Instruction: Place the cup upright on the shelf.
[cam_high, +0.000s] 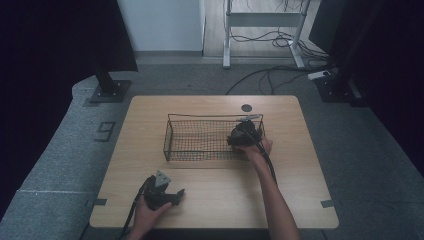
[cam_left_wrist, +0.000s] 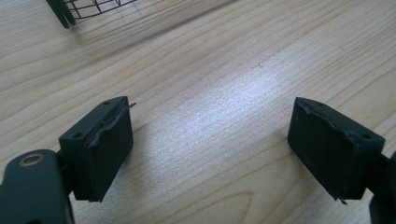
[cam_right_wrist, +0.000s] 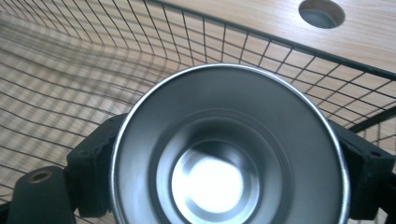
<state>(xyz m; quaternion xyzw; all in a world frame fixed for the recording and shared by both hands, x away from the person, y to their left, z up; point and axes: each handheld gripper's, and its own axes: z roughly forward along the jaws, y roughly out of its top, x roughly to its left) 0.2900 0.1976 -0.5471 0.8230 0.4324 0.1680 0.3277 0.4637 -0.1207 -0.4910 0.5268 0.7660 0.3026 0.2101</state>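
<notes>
right hand-held gripper (cam_right_wrist: 224, 182) clamps round shiny steel cup (cam_right_wrist: 229, 149) in black wire-mesh basket (cam_high: 200, 135) | left hand-held gripper (cam_left_wrist: 210, 140) wide over woodgrain table (cam_left_wrist: 224, 84)

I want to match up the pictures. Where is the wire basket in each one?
High view: the wire basket sits mid-table, with the right tongs at its right end.
Left gripper view: just a corner, top left.
Right gripper view: its mesh lies behind the metal cup.
Shared landmark: the wooden table.
</notes>
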